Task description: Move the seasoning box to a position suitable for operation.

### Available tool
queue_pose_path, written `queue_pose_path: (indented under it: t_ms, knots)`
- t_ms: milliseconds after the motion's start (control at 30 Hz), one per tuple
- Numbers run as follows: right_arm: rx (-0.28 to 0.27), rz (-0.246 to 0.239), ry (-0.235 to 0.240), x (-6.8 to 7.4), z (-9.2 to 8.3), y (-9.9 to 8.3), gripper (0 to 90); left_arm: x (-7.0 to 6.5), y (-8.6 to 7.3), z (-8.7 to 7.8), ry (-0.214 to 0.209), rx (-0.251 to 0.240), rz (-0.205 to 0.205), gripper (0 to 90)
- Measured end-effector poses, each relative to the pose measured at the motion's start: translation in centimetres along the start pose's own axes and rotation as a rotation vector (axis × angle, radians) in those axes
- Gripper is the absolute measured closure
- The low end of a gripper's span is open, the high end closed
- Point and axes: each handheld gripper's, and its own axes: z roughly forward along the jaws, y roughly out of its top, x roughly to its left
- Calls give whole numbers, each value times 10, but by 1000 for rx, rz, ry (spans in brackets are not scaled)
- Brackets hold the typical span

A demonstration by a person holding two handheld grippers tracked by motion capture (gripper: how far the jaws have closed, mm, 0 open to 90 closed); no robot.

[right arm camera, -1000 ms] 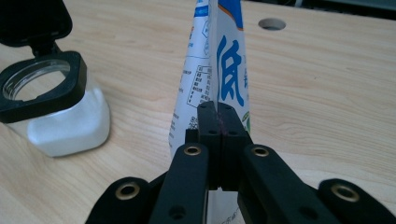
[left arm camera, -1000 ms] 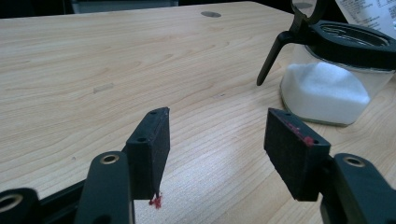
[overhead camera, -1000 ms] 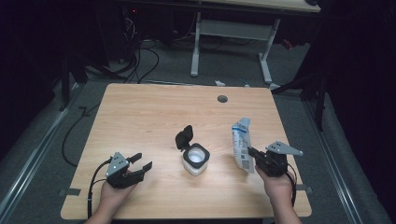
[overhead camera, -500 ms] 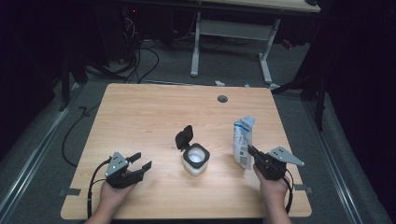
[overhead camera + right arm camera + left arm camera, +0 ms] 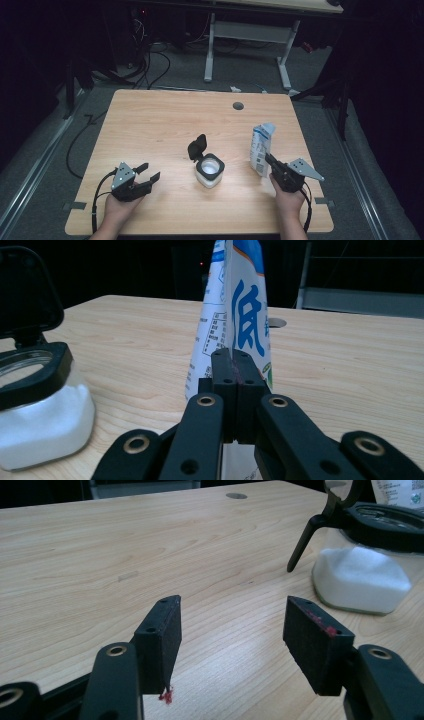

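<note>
Jaws on our right gripper are pressed flat together, and in the right gripper view we see them pinching the thin edge of the blue-and-white bag, which rises upright just behind the pads. Our left gripper sits with its jaws spread wide and nothing between them; in the left gripper view only bare wood shows in the gap, and a scrap of red clings to the bottom of the left pad.

From the high view we see both of our hands near the front edge of the table, the left hand at the front left and the right hand at the front right, well apart from each other. A black cable loops from the left gripper toward the table's front edge.

A little farther in, between the two grippers, stands the clear jar with white powder in it. Its black lid is flipped open and stands up on the hinge at the jar's far left side. The bag stands just beyond the right gripper's tips, near the jar but apart from it, to its right.

Farther still, the tabletop is plain wood, with a round grommet hole near the far edge.
</note>
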Motion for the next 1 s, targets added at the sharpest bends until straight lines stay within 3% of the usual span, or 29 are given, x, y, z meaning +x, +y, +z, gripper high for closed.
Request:
queue_pose_path:
  t_ms: [467, 1000]
  knots:
    - [-41, -13, -2, -4, 1, -1, 900, 4, -1, -2, 20, -15, -12, 412]
    - [-12, -26, -7, -7, 6, -6, 900, 4, -1, -2, 17, -20, -11, 412]
